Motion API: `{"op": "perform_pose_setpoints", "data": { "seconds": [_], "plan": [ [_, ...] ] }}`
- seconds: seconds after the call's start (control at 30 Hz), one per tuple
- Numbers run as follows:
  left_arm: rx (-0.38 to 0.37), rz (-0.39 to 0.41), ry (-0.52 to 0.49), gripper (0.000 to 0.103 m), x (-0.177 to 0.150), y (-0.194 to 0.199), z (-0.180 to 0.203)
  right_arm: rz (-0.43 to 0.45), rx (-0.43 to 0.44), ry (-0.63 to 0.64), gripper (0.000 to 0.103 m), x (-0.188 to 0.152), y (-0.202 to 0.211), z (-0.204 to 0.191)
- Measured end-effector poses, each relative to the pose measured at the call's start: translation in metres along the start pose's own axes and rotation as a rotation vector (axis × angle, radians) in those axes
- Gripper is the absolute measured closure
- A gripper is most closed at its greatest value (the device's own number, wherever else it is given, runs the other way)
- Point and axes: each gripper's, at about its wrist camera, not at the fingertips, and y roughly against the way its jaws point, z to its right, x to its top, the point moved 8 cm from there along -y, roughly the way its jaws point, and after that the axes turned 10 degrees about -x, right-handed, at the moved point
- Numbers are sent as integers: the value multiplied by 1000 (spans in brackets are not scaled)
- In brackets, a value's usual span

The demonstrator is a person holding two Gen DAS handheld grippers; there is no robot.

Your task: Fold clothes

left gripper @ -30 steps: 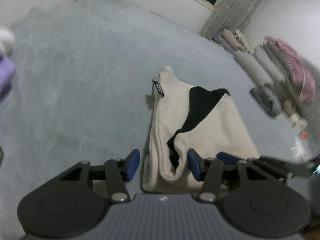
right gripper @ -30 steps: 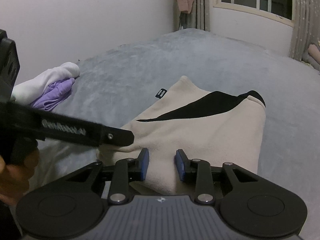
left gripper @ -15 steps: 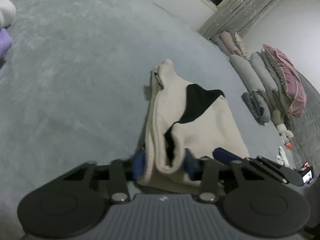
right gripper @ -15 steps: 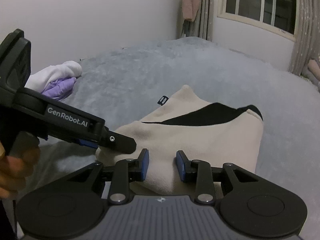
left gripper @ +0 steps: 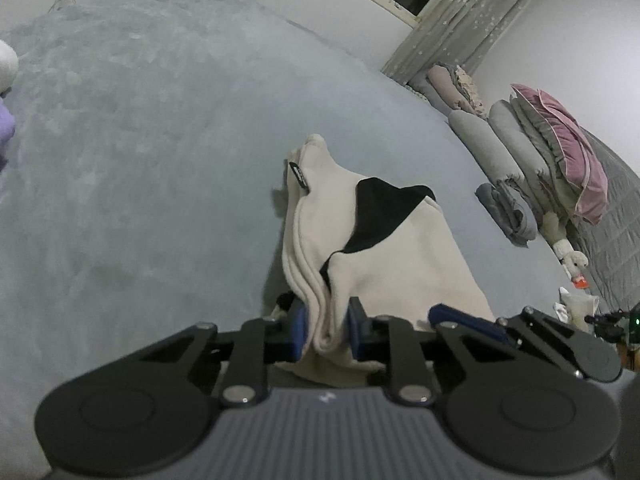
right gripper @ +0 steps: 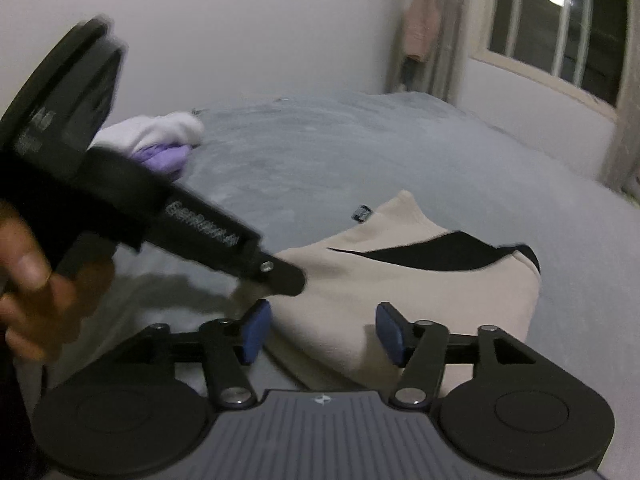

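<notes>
Left gripper (left gripper: pixel 327 330) closing on bunched near edge of cream garment (left gripper: pixel 384 264); layered hem between pads. Right gripper (right gripper: pixel 322 334) opening, jaws wide, cloth beneath, nothing pinched.

Risk: lifting by left alone may drag stacked layers, undo fold; thick fleece may slip.

Garment: cream, black panel, small dark label, folded, lying mid grey bedcover (left gripper: pixel 140 140).
</notes>
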Motion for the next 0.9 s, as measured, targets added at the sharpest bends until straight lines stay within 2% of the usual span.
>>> {"op": "perform_pose_setpoints", "data": {
  "seconds": [0.13,0.23,0.37,0.4,0.43,0.47,0.57,0.63,0.8,0.9],
  "plan": [
    [-5,-1,5,84,1,1,-1,19,16,64,41,-1,0,-16],
    [-7,-1,7,84,1,2,-1,22,7,127,32,-4,-5,-29],
    [-10,-3,16,84,2,3,-2,31,-71,212,31,-8,-19,-42],
    [-13,-5,23,84,2,3,-3,33,-97,239,32,-9,-23,-44],
    [-16,-7,30,84,3,3,-4,35,-124,266,39,-10,-26,-46],
    [-23,-7,42,84,4,4,-6,37,-151,293,51,-11,-29,-49],
    [-55,11,85,74,9,10,-11,22,-144,217,66,-4,-30,-37],
    [-69,28,101,57,14,14,-13,18,-104,120,69,0,-28,-24],
    [-105,23,177,48,17,13,-23,20,-61,-2,70,7,-25,-9],
    [-124,5,207,31,14,7,-24,25,-49,-33,71,10,-25,-5]
  ]
}}
